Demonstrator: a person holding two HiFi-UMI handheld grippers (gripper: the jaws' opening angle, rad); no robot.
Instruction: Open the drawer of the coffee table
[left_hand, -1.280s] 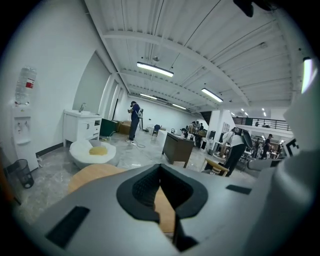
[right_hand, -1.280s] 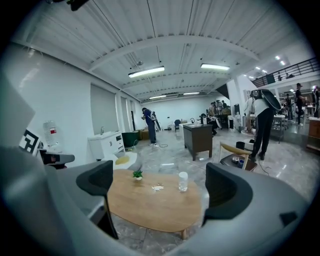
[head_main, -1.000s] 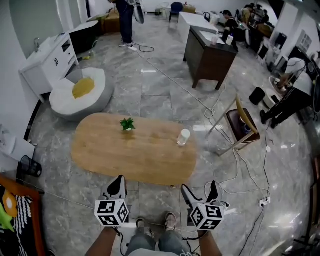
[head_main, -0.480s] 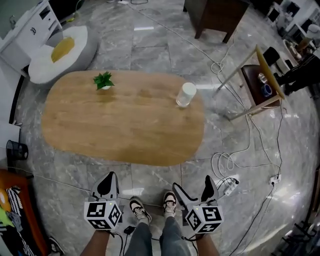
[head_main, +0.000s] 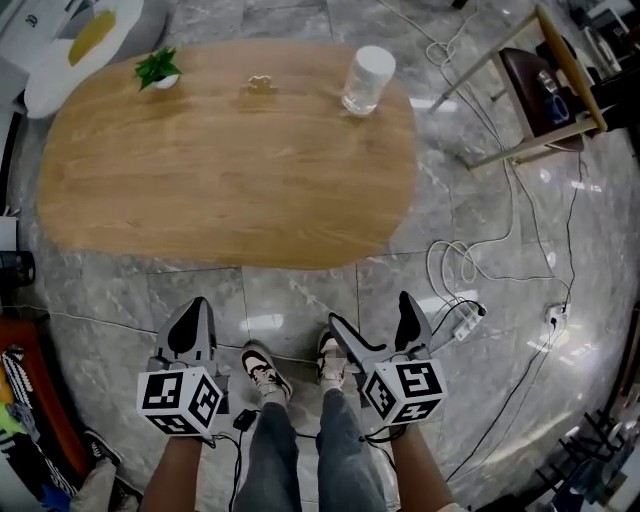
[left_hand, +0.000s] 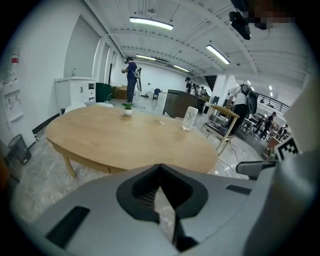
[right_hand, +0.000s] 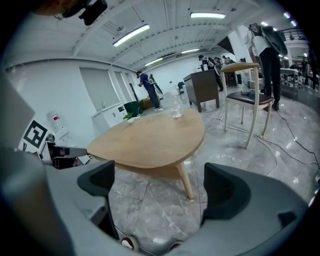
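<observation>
- Two grippers are held low, near the person's shoes (head_main: 262, 368), touching nothing.
- Left gripper (head_main: 199, 304) (left_hand: 160, 169): fingers (head_main: 192, 328) clenched together, empty.
- Right gripper (head_main: 370, 312) (right_hand: 157, 186): fingers (head_main: 408, 316) wide apart, empty.
- The oval light wooden coffee table (head_main: 220, 160) stands farther on the grey marble floor (head_main: 110, 300), apart from both grippers.

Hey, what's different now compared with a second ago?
The person has stepped closer to the coffee table, which now fills the top of the head view. Nothing was grasped or released: the left tongs stay shut, the right tongs stay open, and both are empty. The plant and cup sit where they were.
</observation>
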